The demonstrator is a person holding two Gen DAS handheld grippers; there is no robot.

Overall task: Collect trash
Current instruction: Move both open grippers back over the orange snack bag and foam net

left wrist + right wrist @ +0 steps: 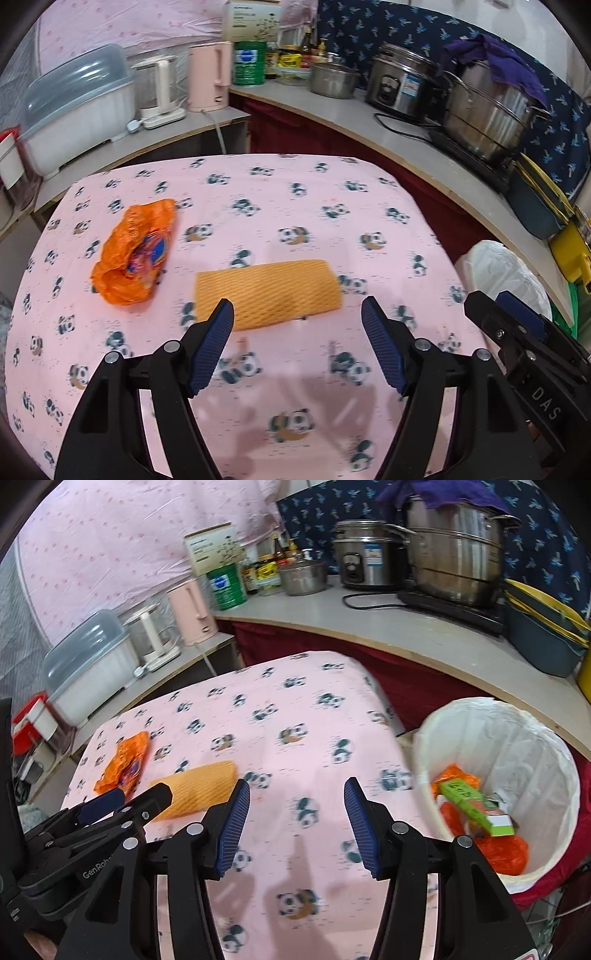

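Observation:
An orange foam net sleeve (267, 291) lies on the pink panda tablecloth (295, 206), just ahead of my open, empty left gripper (297, 314). A crumpled orange wrapper (135, 251) lies to its left. My right gripper (295, 797) is open and empty over the cloth; the sleeve (201, 790) and wrapper (123, 764) sit to its left. A white-lined trash bin (517, 738) stands right of the table, holding a green box (476, 806) and orange wrappers. The right gripper shows at the left wrist view's right edge (502, 314).
A counter (388, 122) curves behind the table with a rice cooker (400, 86), steel pots (491, 110), pink kettle (208, 75), green tin (249, 62) and a plastic container (79, 107). Dark red cloth hangs below the counter.

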